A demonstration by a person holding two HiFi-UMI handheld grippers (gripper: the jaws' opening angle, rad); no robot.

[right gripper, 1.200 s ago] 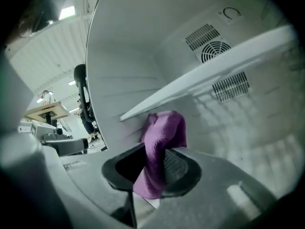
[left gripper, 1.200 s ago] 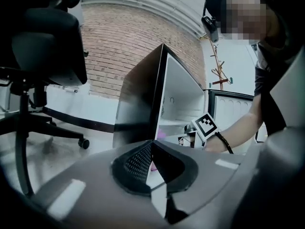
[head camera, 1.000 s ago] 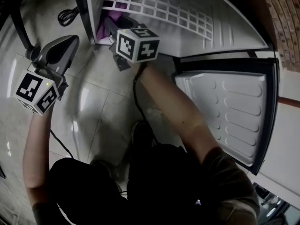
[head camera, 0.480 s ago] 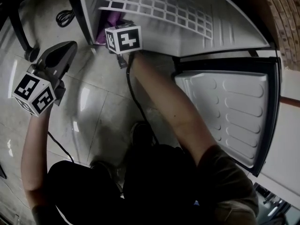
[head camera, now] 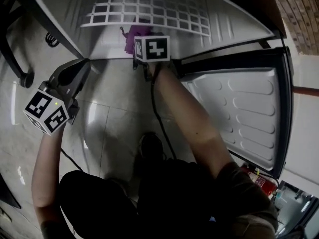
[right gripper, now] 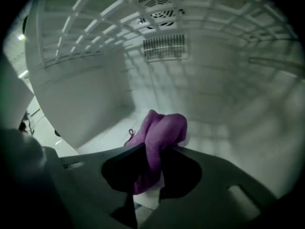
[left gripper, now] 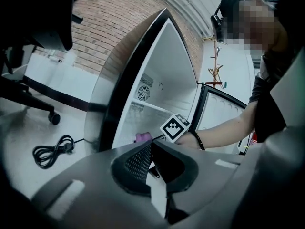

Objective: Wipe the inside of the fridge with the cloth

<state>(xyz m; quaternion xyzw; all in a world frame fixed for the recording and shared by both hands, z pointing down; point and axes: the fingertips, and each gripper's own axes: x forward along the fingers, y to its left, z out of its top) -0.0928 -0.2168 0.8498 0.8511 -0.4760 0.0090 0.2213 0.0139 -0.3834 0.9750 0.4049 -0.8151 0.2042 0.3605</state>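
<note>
The purple cloth [right gripper: 162,128] is bunched between the jaws of my right gripper [right gripper: 152,149], which is shut on it and holds it against the white fridge floor [right gripper: 228,128]. In the head view the cloth [head camera: 132,36] shows just beyond the right gripper [head camera: 139,44], under the wire shelf [head camera: 149,9]. My left gripper [head camera: 83,64] hangs outside the fridge, left of its opening, jaws together and empty. From the left gripper view [left gripper: 152,143] I look at the cloth [left gripper: 141,137] and the right gripper's marker cube [left gripper: 175,127].
The fridge door [head camera: 239,108] stands swung open at the right. A coiled black power cord [left gripper: 50,150] lies on the tiled floor left of the fridge, near a chair's caster [left gripper: 54,118]. A vent [right gripper: 163,46] sits on the fridge's back wall.
My right gripper has carried the cloth from the fridge's left corner toward the middle of its floor. The left gripper has stayed outside, about where it was.
</note>
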